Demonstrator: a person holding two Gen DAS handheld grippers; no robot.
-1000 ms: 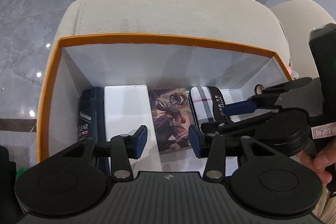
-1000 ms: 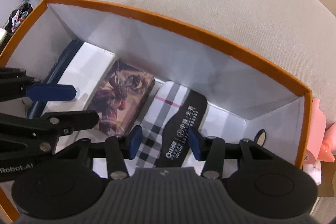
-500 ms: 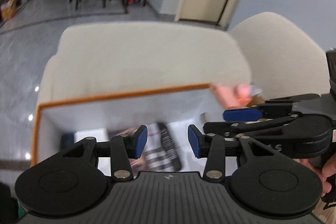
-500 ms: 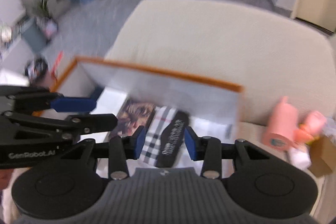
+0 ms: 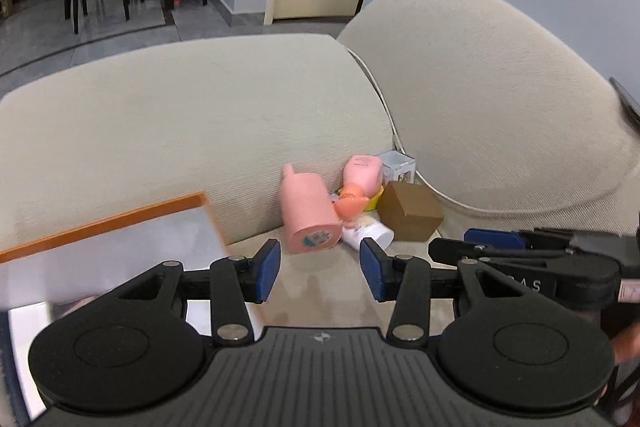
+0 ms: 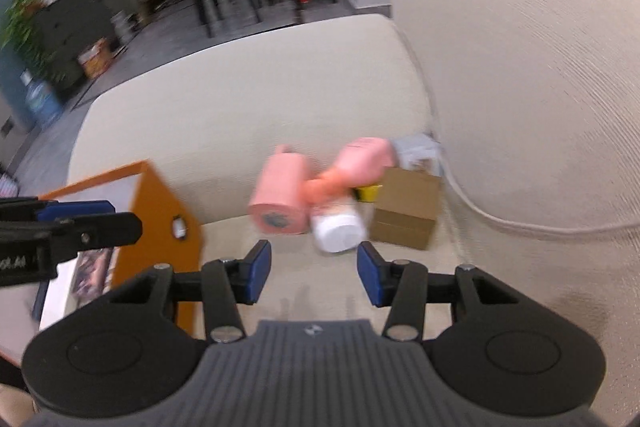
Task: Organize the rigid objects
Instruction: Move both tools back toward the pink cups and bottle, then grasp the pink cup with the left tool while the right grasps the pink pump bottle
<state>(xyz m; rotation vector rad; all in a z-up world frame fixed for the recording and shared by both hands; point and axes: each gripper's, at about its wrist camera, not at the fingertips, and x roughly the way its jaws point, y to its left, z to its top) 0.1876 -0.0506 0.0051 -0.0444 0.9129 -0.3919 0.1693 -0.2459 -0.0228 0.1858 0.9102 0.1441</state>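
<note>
One orange box, two pink bottles, one white bottle, one brown carton.

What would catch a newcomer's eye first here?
The pink cup lying on its side in the sofa corner, heaped with a pink bottle, a white bottle and a brown box. Next, the orange-rimmed box at left.
</note>
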